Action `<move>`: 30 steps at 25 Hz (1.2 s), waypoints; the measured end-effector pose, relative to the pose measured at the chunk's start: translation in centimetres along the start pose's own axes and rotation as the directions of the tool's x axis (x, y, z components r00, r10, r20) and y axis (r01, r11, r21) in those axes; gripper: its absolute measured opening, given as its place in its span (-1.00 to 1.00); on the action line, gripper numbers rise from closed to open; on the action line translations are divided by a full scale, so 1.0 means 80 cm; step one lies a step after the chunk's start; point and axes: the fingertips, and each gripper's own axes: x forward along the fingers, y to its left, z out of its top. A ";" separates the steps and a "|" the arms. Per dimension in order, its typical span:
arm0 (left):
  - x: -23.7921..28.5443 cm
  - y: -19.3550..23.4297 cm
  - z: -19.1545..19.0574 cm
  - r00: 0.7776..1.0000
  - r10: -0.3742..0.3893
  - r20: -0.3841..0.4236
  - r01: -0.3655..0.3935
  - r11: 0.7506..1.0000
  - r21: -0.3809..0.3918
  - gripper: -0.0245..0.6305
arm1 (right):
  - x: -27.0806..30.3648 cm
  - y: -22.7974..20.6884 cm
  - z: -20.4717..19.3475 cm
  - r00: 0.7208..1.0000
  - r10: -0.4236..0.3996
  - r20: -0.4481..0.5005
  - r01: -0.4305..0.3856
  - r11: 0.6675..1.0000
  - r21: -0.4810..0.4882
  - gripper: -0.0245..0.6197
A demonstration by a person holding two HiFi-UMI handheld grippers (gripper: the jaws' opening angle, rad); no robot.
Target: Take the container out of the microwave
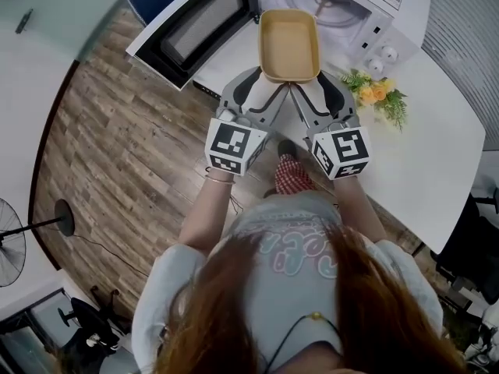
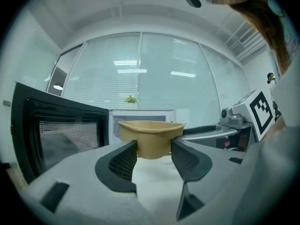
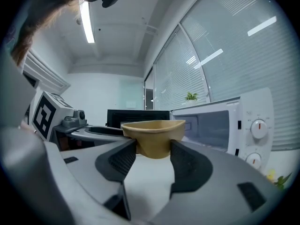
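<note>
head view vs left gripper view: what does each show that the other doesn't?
Head view only: the container's empty inside from above, yellow flowers on the white table, a floor fan.
Left gripper view only: the left gripper shut on the container's end, pads against its sides; a glass wall with blinds; a small plant.
Both: the container held in front of the microwave, its door open.

My head camera looks steeply down. Both gripper cameras sit close behind their jaws, facing the container (image 1: 289, 45) all three share.
</note>
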 end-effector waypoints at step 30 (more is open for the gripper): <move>-0.105 -0.088 0.034 0.998 -0.027 0.063 0.025 0.999 0.022 -0.25 | -0.119 0.073 0.031 0.998 -0.029 0.060 0.030 0.999 -0.015 -0.25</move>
